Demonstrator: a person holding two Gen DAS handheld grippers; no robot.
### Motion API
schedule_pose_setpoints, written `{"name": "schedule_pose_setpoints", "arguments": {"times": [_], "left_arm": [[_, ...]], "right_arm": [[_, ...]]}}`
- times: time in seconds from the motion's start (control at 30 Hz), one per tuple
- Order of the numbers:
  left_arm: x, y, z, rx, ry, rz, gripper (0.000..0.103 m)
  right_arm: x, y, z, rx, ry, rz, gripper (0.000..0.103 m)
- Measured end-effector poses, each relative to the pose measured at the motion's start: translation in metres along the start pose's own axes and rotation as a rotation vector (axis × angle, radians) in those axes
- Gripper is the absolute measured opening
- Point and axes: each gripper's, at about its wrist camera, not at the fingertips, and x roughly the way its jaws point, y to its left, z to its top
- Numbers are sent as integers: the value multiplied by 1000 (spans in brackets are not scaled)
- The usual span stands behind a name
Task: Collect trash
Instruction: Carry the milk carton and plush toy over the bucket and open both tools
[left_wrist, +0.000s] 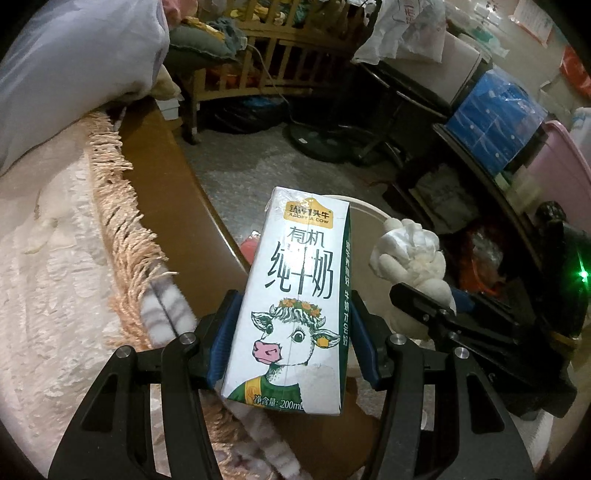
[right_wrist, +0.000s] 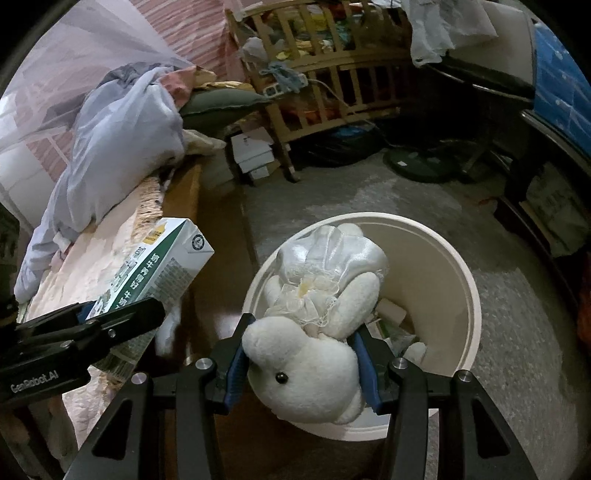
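My left gripper (left_wrist: 291, 332) is shut on a white and green milk carton (left_wrist: 295, 295) with a cow printed on it, held upright beside the bed's wooden edge. The same milk carton (right_wrist: 155, 273) shows at the left of the right wrist view, clamped in the left gripper (right_wrist: 110, 317). My right gripper (right_wrist: 301, 350) is shut on a white plush toy (right_wrist: 314, 332) in a lacy dress, held over the round cream bin (right_wrist: 469, 295). The plush toy (left_wrist: 410, 258) and right gripper (left_wrist: 428, 306) appear right of the carton. The cream bin (left_wrist: 365, 208) peeks out behind the carton.
A bed with a pale fringed blanket (left_wrist: 55, 258) and bluish bedding (right_wrist: 122, 147) lies to the left. A wooden crib (right_wrist: 332, 74) stands at the back. Dark shelving with a blue crate (left_wrist: 495, 114) runs along the right. A fan base (right_wrist: 417, 162) sits on the grey floor.
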Motion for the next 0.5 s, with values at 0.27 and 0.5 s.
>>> {"name": "schedule_pose_setpoints", "arguments": {"times": [0.27,0.5], "left_arm": [[9,0,3,-5,13,-21,55],[14,0,5,-5,18,-40,55]], "right_arm": [[5,-15,5,43,2,-33,48],[10,-19,7,52,10,-51,48]]}}
